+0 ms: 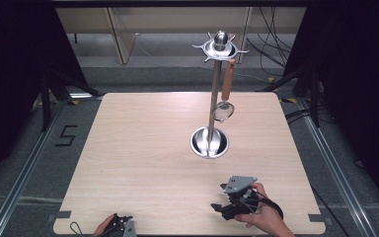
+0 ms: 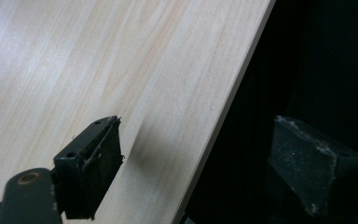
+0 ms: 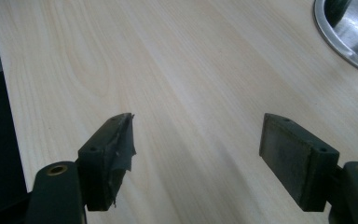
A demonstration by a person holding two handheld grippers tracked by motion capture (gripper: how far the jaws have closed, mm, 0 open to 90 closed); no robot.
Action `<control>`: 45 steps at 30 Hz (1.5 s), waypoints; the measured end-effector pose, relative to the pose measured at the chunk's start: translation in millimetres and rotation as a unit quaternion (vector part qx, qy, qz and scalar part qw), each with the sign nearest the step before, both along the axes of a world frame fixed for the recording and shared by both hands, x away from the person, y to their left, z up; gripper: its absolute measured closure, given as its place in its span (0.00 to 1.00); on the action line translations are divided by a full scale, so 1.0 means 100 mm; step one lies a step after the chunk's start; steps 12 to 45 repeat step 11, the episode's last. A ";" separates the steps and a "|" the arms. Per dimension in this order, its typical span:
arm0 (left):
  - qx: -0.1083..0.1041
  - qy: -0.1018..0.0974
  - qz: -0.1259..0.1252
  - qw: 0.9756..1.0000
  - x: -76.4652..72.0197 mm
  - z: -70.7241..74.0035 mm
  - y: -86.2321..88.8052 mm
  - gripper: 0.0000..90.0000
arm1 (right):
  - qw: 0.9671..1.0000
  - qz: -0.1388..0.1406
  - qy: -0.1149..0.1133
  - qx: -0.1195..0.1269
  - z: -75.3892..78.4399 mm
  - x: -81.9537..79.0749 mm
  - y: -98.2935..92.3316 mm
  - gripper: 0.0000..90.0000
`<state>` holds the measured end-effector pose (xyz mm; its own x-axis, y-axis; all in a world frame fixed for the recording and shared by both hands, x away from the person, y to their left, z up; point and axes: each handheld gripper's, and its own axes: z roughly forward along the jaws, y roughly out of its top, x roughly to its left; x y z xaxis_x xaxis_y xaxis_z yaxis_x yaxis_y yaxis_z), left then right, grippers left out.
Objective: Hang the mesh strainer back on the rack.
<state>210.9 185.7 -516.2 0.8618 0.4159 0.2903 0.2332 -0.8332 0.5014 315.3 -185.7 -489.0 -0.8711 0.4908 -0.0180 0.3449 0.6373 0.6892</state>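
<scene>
A metal utensil stand (image 1: 213, 98) rises from a round steel base (image 1: 209, 142) right of the table's middle, with a hooked crown (image 1: 220, 47) at its top. One wooden-handled strainer (image 1: 224, 101) hangs from a hook on its right side. My right gripper (image 1: 222, 203) rests near the front edge, right of centre, open and empty, its jaws wide apart over bare wood (image 3: 198, 140). The base's rim (image 3: 342, 42) lies at that view's top right. My left gripper (image 1: 121, 224) sits at the front edge, open and empty (image 2: 196, 158), one jaw over the table and one past its edge.
The light wooden table (image 1: 143, 148) spreads wide to the left of the stand. Dark curtains flank both sides. Cables (image 1: 276, 44) lie on the floor behind the table, and metal rails run along the floor at left and right.
</scene>
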 end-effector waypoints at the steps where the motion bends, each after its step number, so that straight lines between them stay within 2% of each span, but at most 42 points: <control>1: 0.000 0.000 0.000 1.000 0.00 0.00 0.00 0.18 | 1.000 -0.001 -0.002 0.002 0.00 0.00 0.00 0.30; 3: 0.001 -0.001 0.001 1.000 0.00 0.00 0.00 0.18 | 1.000 -0.003 -0.010 0.009 -0.02 -0.01 0.01 0.30; 4: 0.001 -0.001 0.001 1.000 0.00 0.00 0.00 0.18 | 1.000 -0.006 0.002 0.002 0.00 -0.02 0.00 0.30; 45: 0.001 0.000 0.000 1.000 0.00 0.00 0.00 0.18 | 1.000 -0.011 0.002 0.004 -0.01 -0.02 -0.01 0.30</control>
